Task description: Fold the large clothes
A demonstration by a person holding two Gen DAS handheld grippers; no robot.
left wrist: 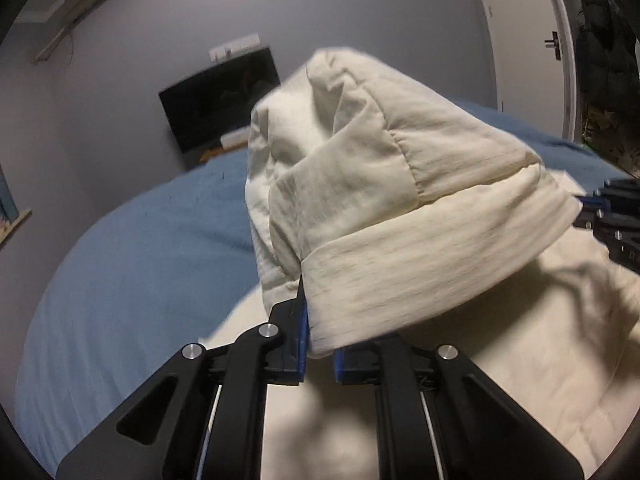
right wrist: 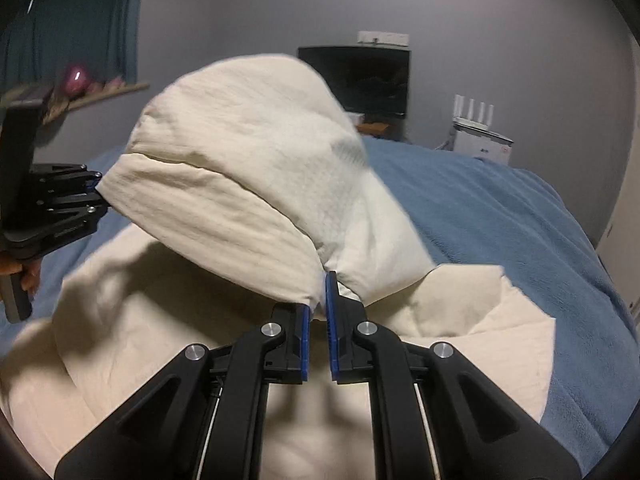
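Left wrist view: the left tongs [left wrist: 318,344] are clamped on a corner of the cream garment [left wrist: 380,200], lifting its edge off the bed [left wrist: 140,260], probably to carry a fold across. The cloth hides much of the dark screen [left wrist: 212,100] at the wall.

Right wrist view: the right tongs [right wrist: 318,300] pinch the other raised corner, jaws nearly together. The rest of the garment lies flat along the bed's near edge; motion blur smears its outline.
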